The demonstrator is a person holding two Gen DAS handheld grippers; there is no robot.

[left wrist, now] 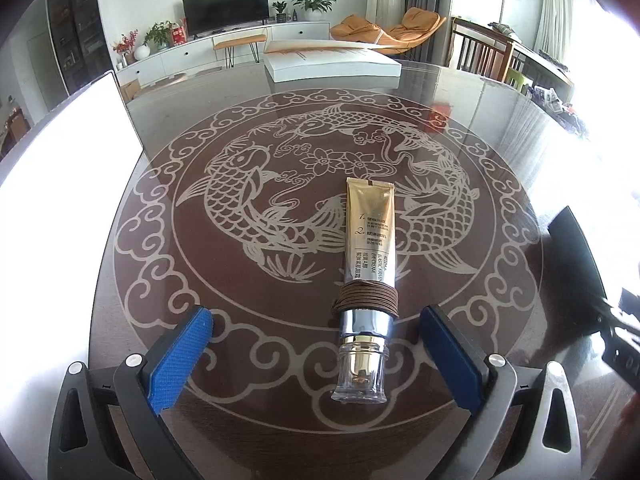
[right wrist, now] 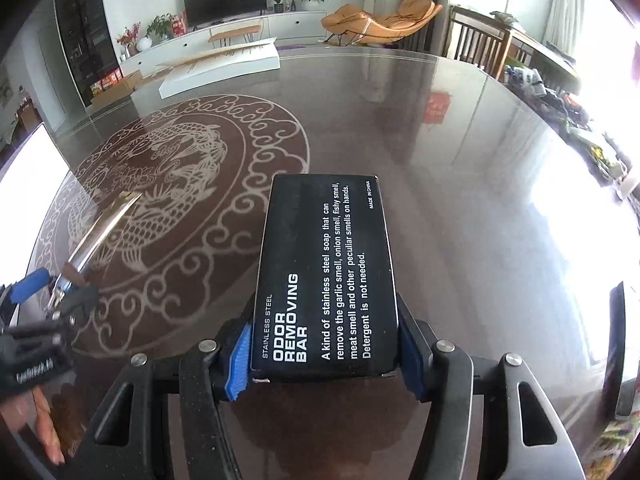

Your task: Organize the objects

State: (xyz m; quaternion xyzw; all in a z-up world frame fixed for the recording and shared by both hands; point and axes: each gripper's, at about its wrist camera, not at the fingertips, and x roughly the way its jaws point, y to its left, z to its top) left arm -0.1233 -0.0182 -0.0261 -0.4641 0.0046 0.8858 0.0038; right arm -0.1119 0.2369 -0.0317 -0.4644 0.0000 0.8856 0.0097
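Note:
A gold eye-cream tube [left wrist: 370, 240] with a silver collar, a clear cap and a brown cord wound round it lies on the round glass table [left wrist: 160, 280], cap toward me. My left gripper [left wrist: 316, 344] is open, its blue pads on either side of the capped end, not touching it. The tube also shows in the right wrist view [right wrist: 104, 224], with the left gripper [right wrist: 52, 292] at its near end. My right gripper [right wrist: 324, 348] is shut on a black box [right wrist: 326, 276] printed "Odor Removing Bar", held over the table.
A flat white box [left wrist: 328, 60] lies at the table's far edge. A bright white panel [left wrist: 72, 152] stands at the left. The black box shows at the right edge of the left wrist view [left wrist: 576, 272]. Wooden chairs [right wrist: 480, 48] stand at the back right.

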